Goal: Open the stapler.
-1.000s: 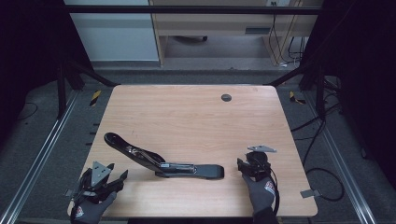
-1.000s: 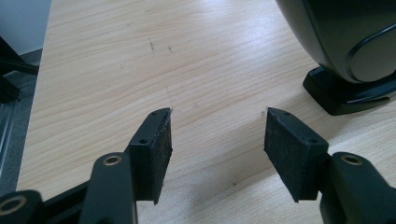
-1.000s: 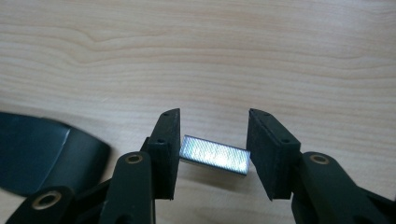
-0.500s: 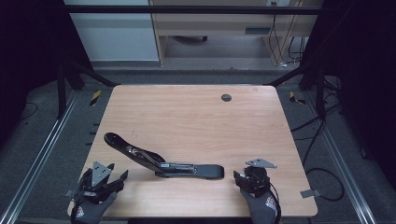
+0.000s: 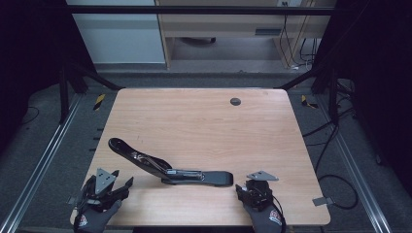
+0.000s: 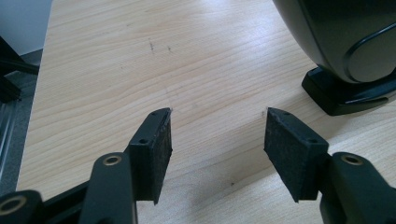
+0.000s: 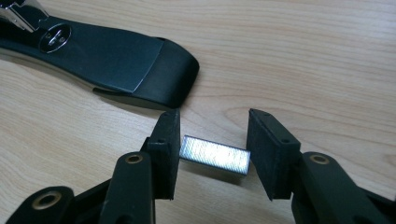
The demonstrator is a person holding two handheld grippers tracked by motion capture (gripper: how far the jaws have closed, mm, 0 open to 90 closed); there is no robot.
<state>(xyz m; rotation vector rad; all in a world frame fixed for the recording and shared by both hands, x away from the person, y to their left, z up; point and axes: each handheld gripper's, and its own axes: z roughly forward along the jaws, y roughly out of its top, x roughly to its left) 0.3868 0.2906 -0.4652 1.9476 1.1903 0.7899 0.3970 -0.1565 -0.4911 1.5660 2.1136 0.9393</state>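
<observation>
right tool (image 7: 212, 140) spread, pads either side of a staple strip (image 7: 214, 155); the strip spans the gap crosswise, long axis 9-to-3 in the right gripper view, lying on the tabletop (image 7: 303, 56). whether the pads touch its ends is unclear, probably just short. stapler (image 5: 167, 167) lies open, its base tip at 11 o'clock of the strip, near. right tool is the nearer one. left tool (image 6: 217, 140) spread, nothing between, stapler head (image 6: 345, 42) at its 2 o'clock
</observation>
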